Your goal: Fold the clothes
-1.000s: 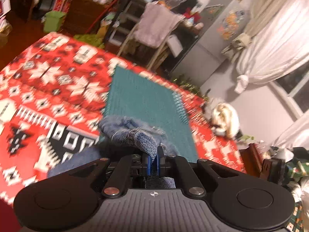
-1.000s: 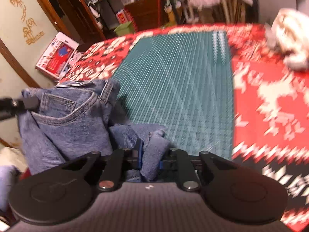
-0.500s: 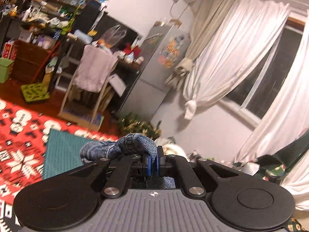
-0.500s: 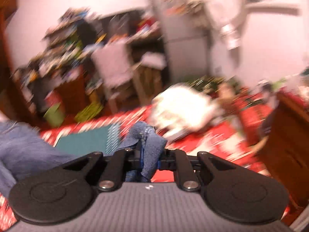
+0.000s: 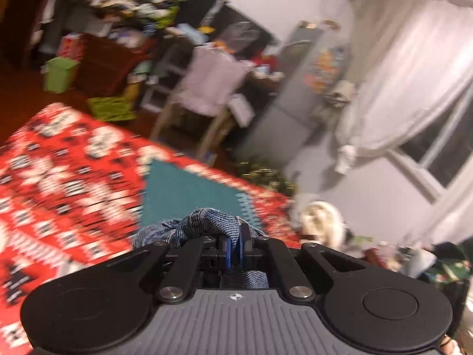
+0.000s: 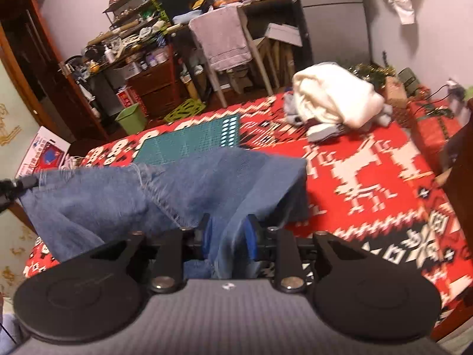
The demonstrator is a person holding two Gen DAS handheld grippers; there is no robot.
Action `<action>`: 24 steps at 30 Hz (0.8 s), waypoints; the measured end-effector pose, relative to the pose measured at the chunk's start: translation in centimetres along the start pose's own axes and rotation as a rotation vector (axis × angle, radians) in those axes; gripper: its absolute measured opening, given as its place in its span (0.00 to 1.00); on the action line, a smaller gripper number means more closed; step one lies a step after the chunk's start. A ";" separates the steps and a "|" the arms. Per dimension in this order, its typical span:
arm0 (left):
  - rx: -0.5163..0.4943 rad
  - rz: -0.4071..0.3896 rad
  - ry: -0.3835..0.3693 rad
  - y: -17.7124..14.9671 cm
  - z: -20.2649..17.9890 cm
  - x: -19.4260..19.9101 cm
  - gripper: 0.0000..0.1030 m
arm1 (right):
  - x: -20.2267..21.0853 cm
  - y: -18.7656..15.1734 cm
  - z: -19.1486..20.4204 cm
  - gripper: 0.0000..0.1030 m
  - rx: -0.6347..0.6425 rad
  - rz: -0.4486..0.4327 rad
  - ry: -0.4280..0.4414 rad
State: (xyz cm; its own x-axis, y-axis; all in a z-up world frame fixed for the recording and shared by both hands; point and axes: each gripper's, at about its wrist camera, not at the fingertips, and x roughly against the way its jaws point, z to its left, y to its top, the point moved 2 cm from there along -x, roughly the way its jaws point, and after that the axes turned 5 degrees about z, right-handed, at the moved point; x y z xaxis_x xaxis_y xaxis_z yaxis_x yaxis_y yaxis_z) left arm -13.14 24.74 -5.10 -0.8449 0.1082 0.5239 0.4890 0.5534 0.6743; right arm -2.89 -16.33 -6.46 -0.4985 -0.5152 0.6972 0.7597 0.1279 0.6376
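Denim jeans [image 6: 183, 189] hang between left tool [image 5: 233, 248], clamped, and right tool [image 6: 228, 236], parted around cloth.

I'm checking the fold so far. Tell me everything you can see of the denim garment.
The denim garment is blue, faded, with a pale stitched seam and frayed threads. It hangs spread in the air over the red patterned blanket and partly hides the green mat. The left tool is shut on a bunched edge; cloth lies between the right tool fingers, which look parted. Its lower part is out of view.
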 end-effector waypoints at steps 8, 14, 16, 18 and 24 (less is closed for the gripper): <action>0.116 0.003 0.098 -1.0 6.0 1.7 0.05 | -1.9 2.6 -0.3 0.63 -0.042 -0.030 -0.016; 0.092 0.007 0.112 -1.3 5.9 1.3 0.05 | -8.9 2.6 -0.7 0.68 -0.042 0.050 -0.052; 0.102 0.009 0.108 -1.3 6.0 1.1 0.05 | -11.0 2.2 -0.7 0.67 -0.042 0.056 -0.062; 0.117 0.011 0.108 -1.3 6.1 0.9 0.05 | -12.7 2.3 -0.7 0.66 -0.039 0.052 -0.064; 0.146 0.021 0.102 -1.6 6.6 0.6 0.05 | -17.0 3.5 -1.0 0.56 -0.043 0.050 -0.049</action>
State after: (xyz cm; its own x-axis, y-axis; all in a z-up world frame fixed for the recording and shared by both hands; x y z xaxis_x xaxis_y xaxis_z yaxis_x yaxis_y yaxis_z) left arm -15.88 29.42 -9.29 -0.8046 0.0407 0.5924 0.4636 0.6664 0.5839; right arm 8.67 -7.97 -16.39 -0.4783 -0.4669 0.7438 0.8010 0.1153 0.5875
